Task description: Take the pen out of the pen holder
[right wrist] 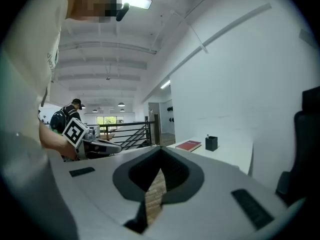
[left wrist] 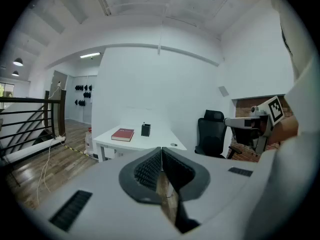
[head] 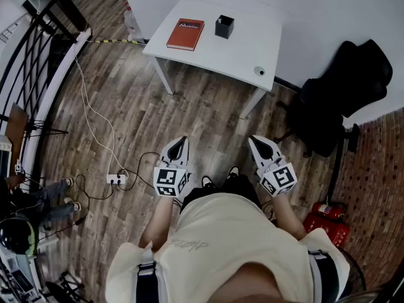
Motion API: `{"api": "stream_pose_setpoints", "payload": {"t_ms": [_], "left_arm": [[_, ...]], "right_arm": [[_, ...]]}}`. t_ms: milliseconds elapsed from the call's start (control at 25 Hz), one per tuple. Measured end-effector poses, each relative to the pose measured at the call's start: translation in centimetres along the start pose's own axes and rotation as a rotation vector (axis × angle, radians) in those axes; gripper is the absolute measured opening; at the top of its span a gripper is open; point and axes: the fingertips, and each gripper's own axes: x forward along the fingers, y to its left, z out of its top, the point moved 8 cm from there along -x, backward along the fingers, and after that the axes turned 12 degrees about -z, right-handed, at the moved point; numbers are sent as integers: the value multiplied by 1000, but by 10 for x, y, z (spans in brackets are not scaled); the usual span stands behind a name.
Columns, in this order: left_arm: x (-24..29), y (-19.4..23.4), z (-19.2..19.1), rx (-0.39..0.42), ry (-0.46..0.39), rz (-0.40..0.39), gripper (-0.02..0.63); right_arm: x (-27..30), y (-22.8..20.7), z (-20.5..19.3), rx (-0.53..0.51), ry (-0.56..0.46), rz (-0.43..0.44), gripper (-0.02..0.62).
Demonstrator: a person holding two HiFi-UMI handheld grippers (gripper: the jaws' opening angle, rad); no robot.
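Wood-plank flooring is stretching between the person and a white bench (head: 252, 49) at 12 o'clock in the head view. On it the black pen holder (head: 224, 26) is standing upright beside a red book (head: 185, 33), with the pen (right wrist: 208, 135) poking up as a small vertical tip. The left gripper (head: 184, 139) and right gripper (head: 254, 140) are hanging well short of it, jaws pressed together on nothing. The holder is lying at 1 o'clock from the left and 11 o'clock from the right, which looks marginally nearer.

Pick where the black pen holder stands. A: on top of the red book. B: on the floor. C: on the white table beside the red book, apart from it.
C: the pen holder stands on the table, with bare tabletop between it and the red book.
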Motion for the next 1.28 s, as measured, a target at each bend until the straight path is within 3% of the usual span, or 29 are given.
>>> {"api": "stream_pose_setpoints", "payload": {"t_ms": [560,800,960,1280], "left_arm": [[-16,15,-19,-39,5,35,18],[-10,24,-20,-54,-1,47,18],[-7,39,-23,-80,20,78,18],[17,85,2,-53,60,129,18]], "right_arm": [[-2,14,-14,-18,47,-23,8],[5,-2,-32,24,119,-57,8],[33,2,-31,34,122,-13,8],[119,-2,-28,47,115,81,8]]}}
